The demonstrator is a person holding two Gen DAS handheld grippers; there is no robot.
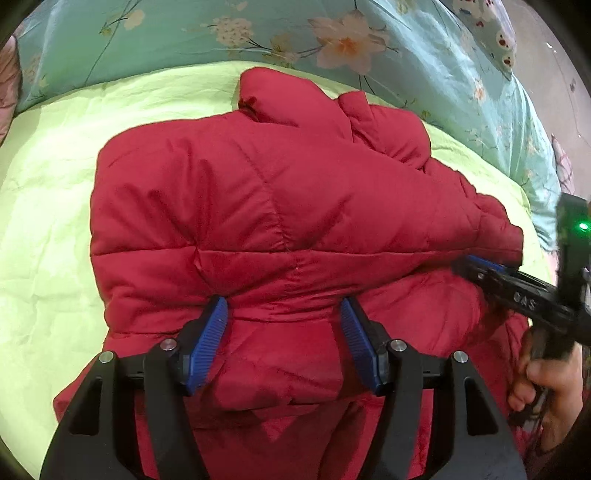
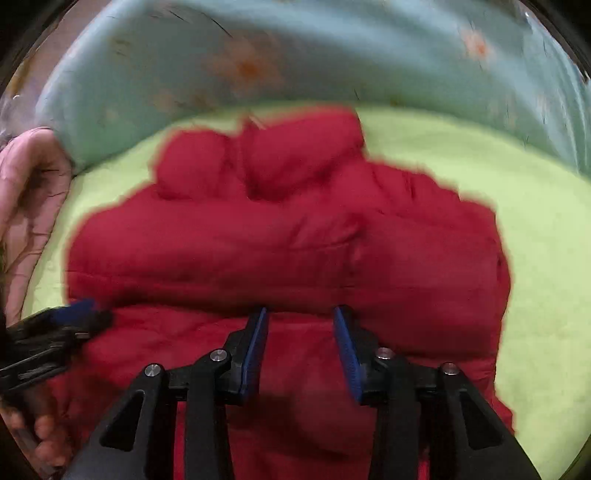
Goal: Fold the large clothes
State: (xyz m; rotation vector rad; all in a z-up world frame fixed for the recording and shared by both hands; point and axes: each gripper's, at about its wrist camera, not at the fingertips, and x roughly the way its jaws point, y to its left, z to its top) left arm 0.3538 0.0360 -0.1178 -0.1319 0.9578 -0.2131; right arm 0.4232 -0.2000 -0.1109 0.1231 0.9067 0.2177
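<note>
Blue ribbed pads [image 1: 208,343] line the fingers of the left gripper [image 1: 284,306] at the bottom of the left wrist view, standing well apart with a band of the red puffer jacket [image 1: 258,206] between them; the tips touch the padded fabric at a fold line, but the pads do not visibly pinch it, so this gripper is released. In the blurred right wrist view the right gripper [image 2: 300,314] stands in the lower middle with a narrower gap, its tips against the edge of the folded-over upper layer of the jacket [image 2: 295,240], nothing clamped between the pads. Each gripper also shows in the other's view: the right gripper [image 1: 480,267] enters from the right edge, held by a hand [image 1: 546,391], its tip at the jacket's fold. The jacket lies bunched on a pale green sheet [image 1: 48,229], collar toward the top of the frame. Beyond it, across the upper frame, runs a teal floral quilt [image 1: 184,33].
</note>
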